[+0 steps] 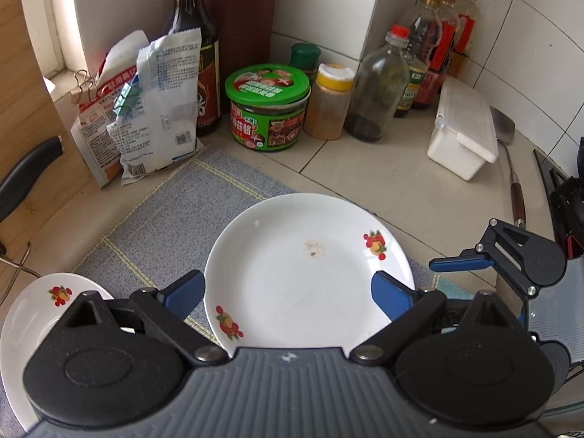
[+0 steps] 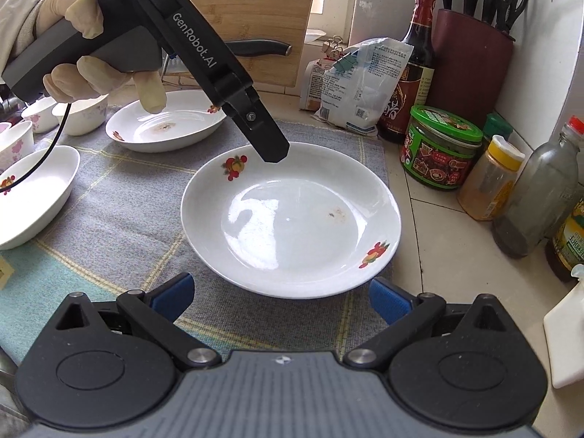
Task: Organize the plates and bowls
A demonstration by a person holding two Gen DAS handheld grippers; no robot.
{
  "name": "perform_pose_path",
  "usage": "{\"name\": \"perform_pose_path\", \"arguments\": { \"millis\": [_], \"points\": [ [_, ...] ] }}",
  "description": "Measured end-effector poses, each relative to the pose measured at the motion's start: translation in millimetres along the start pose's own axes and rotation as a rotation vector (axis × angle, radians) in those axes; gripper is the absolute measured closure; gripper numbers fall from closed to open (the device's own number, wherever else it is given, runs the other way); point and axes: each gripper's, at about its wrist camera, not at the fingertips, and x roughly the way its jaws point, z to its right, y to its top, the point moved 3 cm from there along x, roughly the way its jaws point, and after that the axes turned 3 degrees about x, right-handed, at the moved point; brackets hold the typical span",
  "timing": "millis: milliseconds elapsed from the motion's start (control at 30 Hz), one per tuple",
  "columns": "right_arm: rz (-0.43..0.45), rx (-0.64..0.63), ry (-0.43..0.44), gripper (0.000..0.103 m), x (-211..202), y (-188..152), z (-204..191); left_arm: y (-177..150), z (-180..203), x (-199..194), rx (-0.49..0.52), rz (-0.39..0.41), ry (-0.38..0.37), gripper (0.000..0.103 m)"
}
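Observation:
A white plate with fruit prints [image 1: 306, 273] [image 2: 292, 219] lies on the grey mat [image 2: 120, 219], a small brown stain near its middle. My left gripper [image 1: 286, 297] hovers open above it; its dark fingers [image 2: 264, 138], held by a gloved hand [image 2: 91, 73], hang over the plate's far rim without touching. My right gripper [image 2: 281, 299] is open just short of the plate's near rim, nothing between its pads. A second printed plate [image 2: 164, 120] [image 1: 25, 314] sits behind on the left. A third white dish [image 2: 36, 197] and small flowered bowls [image 2: 82, 113] are at the far left.
Behind the mat stand a green-lidded jar [image 1: 268, 109], a dark sauce bottle [image 1: 189, 36], paper bags [image 1: 157, 109], a spice shaker [image 1: 328, 102] and several bottles. A white box [image 1: 463, 127] and spatula [image 1: 507, 138] lie to the right. A knife block [image 2: 471, 58] and wooden cutting board [image 2: 255, 18] stand against the wall.

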Motion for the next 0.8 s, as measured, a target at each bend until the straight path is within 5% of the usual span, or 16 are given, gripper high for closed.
{"name": "perform_pose_path", "arguments": {
  "millis": [333, 800],
  "points": [
    [0.035, 0.021, 0.011, 0.000, -21.7, -8.7, -19.3, -26.9, 32.5, -61.2, -0.008, 0.134, 0.071, 0.005],
    [0.069, 0.013, 0.012, 0.000, -51.8, -18.5, -44.7, -112.8, 90.9, -131.3, -0.101, 0.256, 0.291, 0.003]
  ]
}}
